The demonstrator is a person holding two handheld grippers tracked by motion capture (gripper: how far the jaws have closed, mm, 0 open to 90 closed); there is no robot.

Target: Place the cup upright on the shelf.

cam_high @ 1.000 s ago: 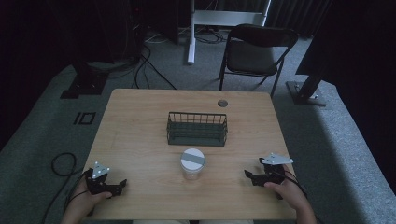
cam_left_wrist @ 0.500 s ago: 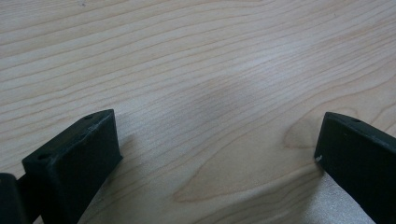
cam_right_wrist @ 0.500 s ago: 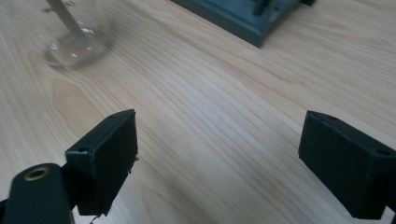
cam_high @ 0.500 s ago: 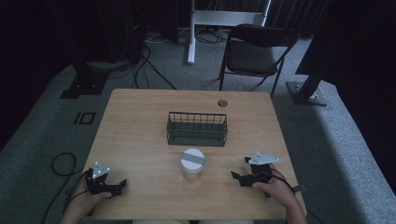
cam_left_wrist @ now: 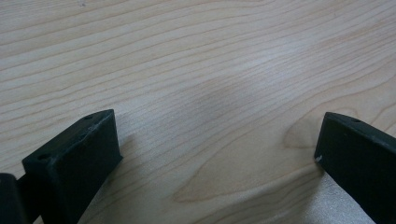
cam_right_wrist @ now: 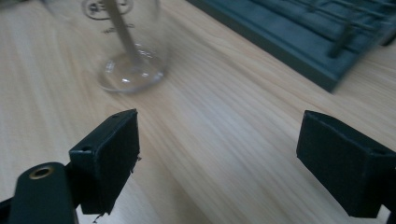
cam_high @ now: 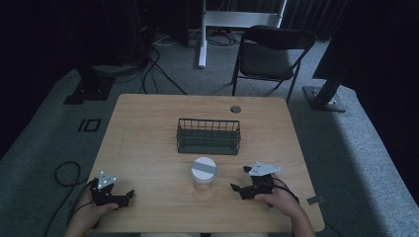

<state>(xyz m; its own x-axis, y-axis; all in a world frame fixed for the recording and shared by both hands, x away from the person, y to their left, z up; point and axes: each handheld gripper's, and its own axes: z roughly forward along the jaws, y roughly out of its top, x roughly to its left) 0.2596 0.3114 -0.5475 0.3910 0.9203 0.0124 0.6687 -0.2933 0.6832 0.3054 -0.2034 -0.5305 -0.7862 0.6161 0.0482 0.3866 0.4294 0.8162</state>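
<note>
Sitting just in front of the rack, the jar is looking like clear glass, probably slick and fragile; right gripper, jaws spread, is nearing it, grip mid-wall.

wooden table, wire basket, seemingly glass jar

worktop: pale wood, wavy brown grain | jar: clear glass, white lid with grey band | basket: dark green-grey wire | right claw: black, grey plate on top | left claw: black, grey plate | floor: grey carpet | chair: black
</note>
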